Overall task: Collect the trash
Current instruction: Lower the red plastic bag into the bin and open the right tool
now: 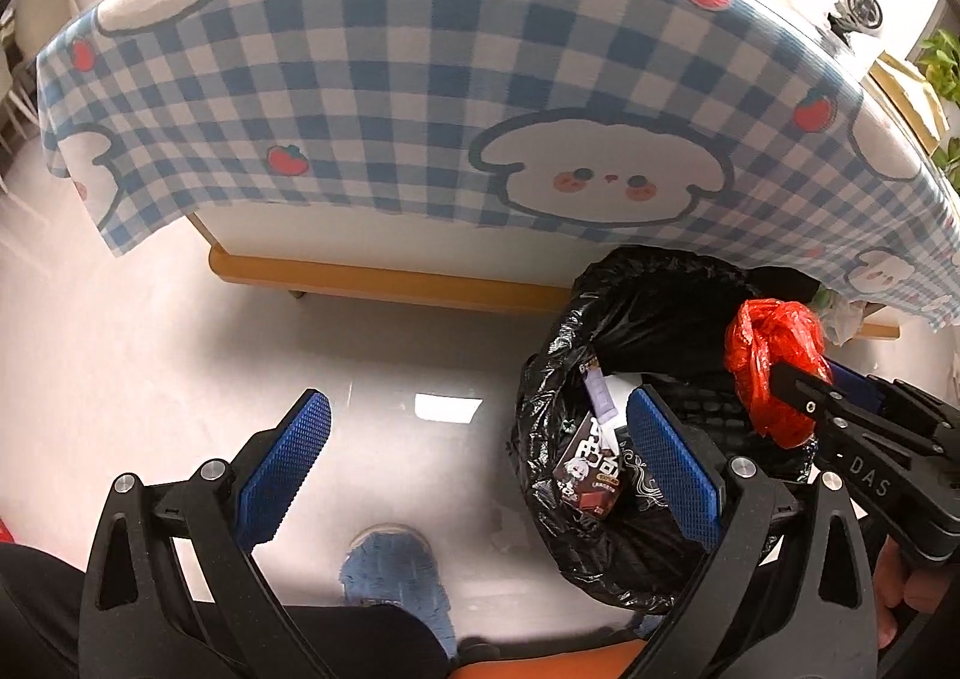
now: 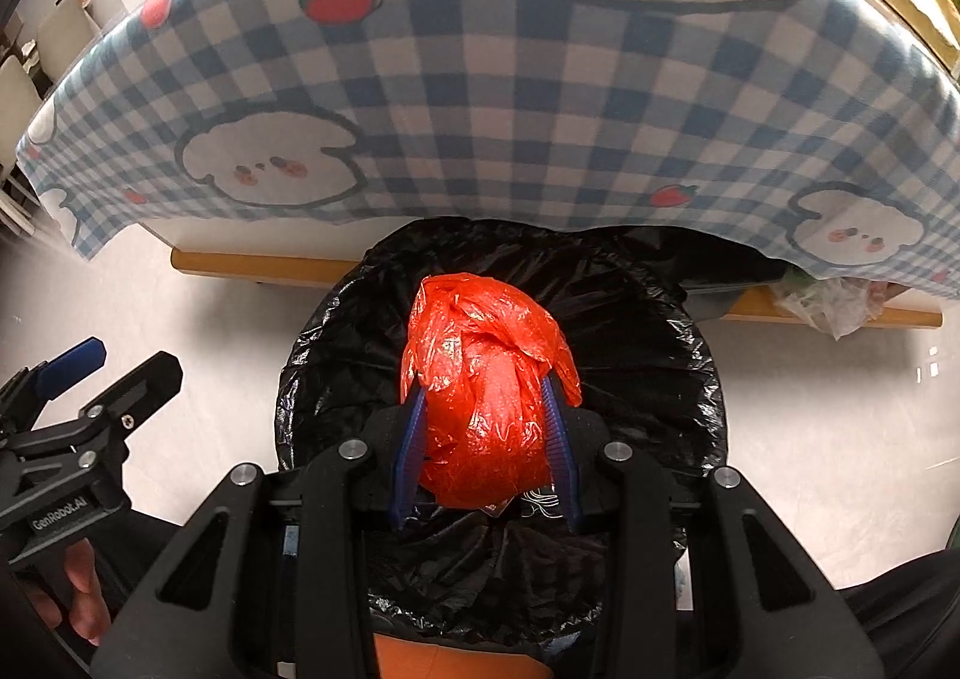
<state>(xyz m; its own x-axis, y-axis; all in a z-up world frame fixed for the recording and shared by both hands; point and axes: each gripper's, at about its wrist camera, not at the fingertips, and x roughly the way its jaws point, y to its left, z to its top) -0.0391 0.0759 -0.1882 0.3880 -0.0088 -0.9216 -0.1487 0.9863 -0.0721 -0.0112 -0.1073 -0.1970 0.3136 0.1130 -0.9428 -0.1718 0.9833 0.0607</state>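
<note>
Right gripper (image 2: 486, 439) is clamping the red plastic bag (image 2: 486, 379) above the black-lined trash bin (image 2: 336, 355), left gripper (image 1: 474, 463) is hanging open and empty, and the clingy film is risking snagging a pad on release.

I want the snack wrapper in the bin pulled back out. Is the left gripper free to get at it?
Probably yes. The left gripper is open and empty, and the wrapper lies exposed in the bin below. The right gripper with its red bag hangs close beside.

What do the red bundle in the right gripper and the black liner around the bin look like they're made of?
Red bundle: thin plastic film, probably a knotted carrier bag; it is crinkled, glossy and slightly translucent. Black bin liner: also thin plastic film, shiny with fine wrinkles and draped over the rim.
</note>
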